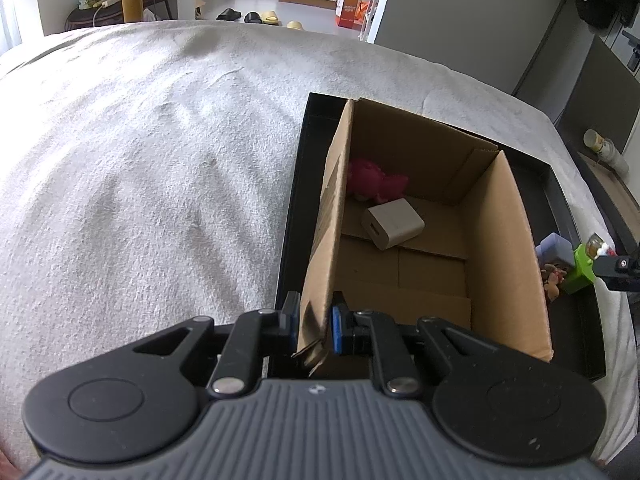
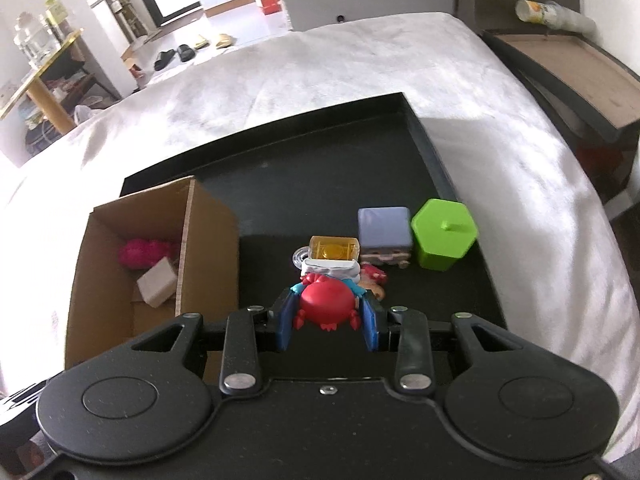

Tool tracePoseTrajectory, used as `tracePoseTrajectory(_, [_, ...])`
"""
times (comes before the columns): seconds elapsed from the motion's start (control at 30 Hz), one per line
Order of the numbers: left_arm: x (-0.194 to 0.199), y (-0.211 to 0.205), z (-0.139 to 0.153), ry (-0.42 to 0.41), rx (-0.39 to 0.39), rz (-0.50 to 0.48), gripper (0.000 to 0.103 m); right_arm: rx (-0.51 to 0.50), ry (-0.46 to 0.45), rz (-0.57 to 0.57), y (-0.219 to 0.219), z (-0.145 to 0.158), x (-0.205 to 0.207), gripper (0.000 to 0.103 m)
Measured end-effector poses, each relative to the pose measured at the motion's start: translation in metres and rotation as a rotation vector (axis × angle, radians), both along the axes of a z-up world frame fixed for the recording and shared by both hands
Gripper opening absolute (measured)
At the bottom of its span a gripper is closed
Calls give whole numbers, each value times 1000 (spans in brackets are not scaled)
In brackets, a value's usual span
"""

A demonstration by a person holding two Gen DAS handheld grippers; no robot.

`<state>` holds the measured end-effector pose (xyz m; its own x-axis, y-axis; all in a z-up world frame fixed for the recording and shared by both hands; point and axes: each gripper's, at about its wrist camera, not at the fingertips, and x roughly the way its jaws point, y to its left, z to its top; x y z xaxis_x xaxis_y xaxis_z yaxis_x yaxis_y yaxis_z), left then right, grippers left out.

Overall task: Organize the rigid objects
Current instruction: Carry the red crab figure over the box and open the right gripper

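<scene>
Right under my right camera, the right hand-held gripper [image 2: 327,318] has its blue pads pressed against both sides of a small toy figure [image 2: 326,304], red and round at the near end, with a white middle and a clear amber block at the far end. Its long axis runs straight away from me, in line with the fingers, so it hangs nose-out over the black tray [image 2: 416,128].

What matters for the coming move is where the cardboard box [image 2: 208,220] lies: to the left of the held figure and just beside it, its open top facing up. Its near right wall stands between the figure and the box's floor, so I judge I must carry the figure leftward above that rim before letting go.

My left hand-held gripper [image 1: 314,322] is pinched almost fully closed on the box's left wall at the near corner, steadying it. Inside, toward the far end, lie a pink plush toy [image 1: 374,182] and a white charger block [image 1: 392,226]; the near floor is bare.

Waiting on the tray, to the right of the box, are a lilac cube [image 2: 384,226] and a green hexagonal container [image 2: 444,232].
</scene>
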<state>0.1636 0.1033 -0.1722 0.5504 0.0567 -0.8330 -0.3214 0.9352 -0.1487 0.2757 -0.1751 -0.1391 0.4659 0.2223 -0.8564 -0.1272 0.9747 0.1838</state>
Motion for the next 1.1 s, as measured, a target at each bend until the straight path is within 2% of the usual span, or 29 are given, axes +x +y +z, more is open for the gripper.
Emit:
tracePoseTrajectory(0.5, [-1,6,-3,-14,-41,-3,15,-5,-43,136,61,23,7,34])
tracePoseTrajectory(1.1, [-2,15,-9,-33,-89,-29,15,-109,-96,279,134,24,14,34])
